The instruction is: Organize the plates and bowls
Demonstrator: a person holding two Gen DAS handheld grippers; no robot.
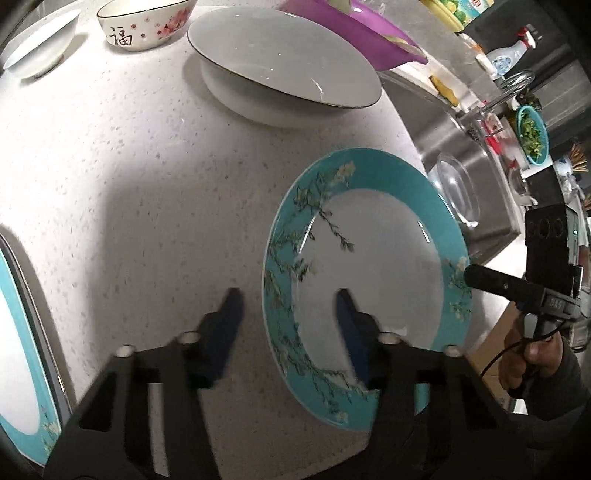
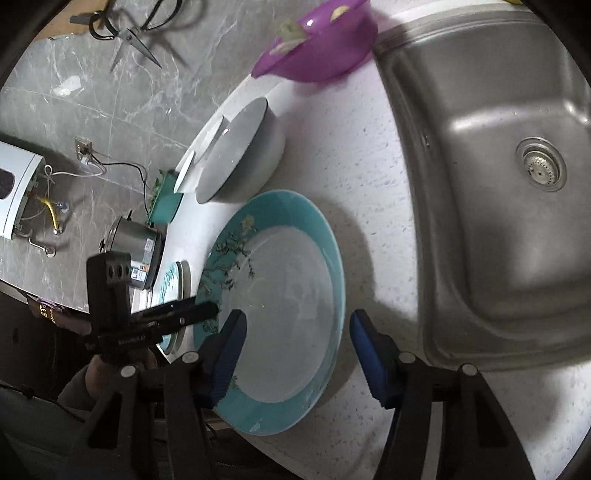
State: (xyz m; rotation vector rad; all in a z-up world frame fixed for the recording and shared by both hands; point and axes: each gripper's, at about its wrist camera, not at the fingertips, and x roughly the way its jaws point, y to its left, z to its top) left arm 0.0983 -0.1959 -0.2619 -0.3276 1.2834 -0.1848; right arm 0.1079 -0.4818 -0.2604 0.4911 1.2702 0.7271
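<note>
A teal-rimmed plate with a blossom pattern [image 1: 369, 280] lies on the white speckled counter [image 1: 147, 166]; it also shows in the right wrist view [image 2: 288, 306]. My left gripper [image 1: 290, 306] is open, its fingers astride the plate's left rim. My right gripper [image 2: 297, 328] is open over the plate's near rim; its fingers [image 1: 480, 278] reach the plate's right edge. A large white bowl [image 1: 284, 66] stands behind. A second teal plate [image 1: 22, 332] lies at the far left.
A flowered bowl [image 1: 147, 26] and a small white bowl [image 1: 40, 44] stand at the back left. A purple basin [image 2: 317, 40] sits by the steel sink [image 2: 498, 147]. A glass bowl [image 1: 458, 188] lies in the sink. A steel pot [image 2: 136, 254] stands beyond.
</note>
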